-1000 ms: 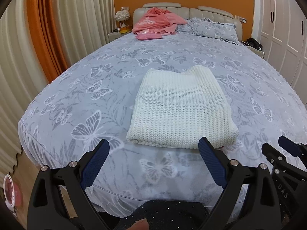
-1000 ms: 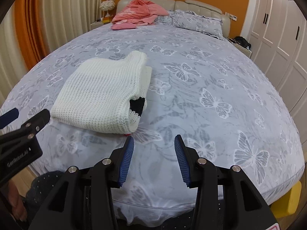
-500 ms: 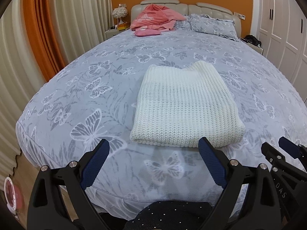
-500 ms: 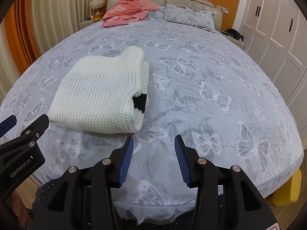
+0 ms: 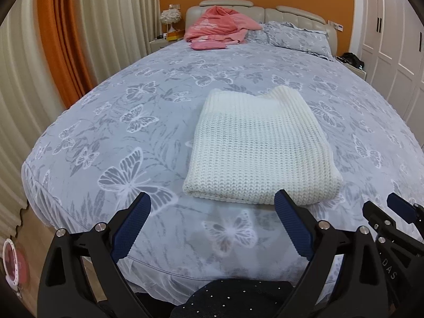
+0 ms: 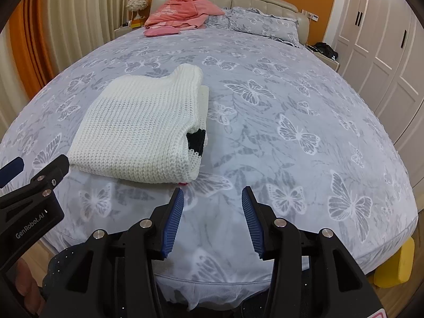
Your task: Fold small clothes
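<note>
A folded white knit sweater (image 5: 259, 148) (image 6: 140, 127) lies flat on the bed near its foot edge, a black patch showing at its right side. My left gripper (image 5: 212, 201) hangs just short of the sweater's near edge, jaws wide apart, with nothing between them. My right gripper (image 6: 213, 196) stands open and empty to the right of the sweater's near corner, over bare bedcover. In each wrist view the other gripper shows at the frame's edge.
The bed (image 5: 106, 122) wears a grey butterfly-print cover. A pink garment heap (image 5: 220, 26) and pillows (image 5: 296, 37) lie at the headboard. Curtains (image 5: 53, 53) hang on the left, white wardrobe doors (image 6: 384, 39) stand on the right, a yellow block (image 6: 394, 267) sits by the bed's corner.
Both views have drifted slightly back and up from the bed, so the sweater sits a little farther from the fingers. The jaws of both grippers have kept their spacing.
</note>
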Demonstrator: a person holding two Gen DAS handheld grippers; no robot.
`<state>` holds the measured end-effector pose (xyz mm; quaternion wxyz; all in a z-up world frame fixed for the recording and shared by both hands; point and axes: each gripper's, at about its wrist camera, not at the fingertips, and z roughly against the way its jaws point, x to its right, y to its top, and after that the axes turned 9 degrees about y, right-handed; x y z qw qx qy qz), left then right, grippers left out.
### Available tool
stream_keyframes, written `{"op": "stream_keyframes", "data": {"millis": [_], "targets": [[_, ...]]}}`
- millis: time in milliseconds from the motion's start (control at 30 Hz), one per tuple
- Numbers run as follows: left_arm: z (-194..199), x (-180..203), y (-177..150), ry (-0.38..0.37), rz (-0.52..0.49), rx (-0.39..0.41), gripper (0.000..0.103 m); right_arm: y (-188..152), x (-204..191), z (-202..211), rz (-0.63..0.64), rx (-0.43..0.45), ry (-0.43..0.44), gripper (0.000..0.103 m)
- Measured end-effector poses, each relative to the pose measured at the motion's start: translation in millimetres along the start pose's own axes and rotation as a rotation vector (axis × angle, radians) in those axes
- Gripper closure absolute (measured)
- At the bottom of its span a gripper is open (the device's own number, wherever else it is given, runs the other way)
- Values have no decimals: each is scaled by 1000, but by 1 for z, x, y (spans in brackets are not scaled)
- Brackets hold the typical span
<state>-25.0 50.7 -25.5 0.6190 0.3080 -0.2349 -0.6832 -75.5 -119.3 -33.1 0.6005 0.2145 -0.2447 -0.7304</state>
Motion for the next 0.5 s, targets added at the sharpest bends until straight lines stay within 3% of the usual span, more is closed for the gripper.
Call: {"op": "stream_keyframes", "data": {"millis": [500], "targets": [[-11, 2, -5, 8, 0, -62, 8, -3, 6, -1, -8, -8, 10, 54]]}}
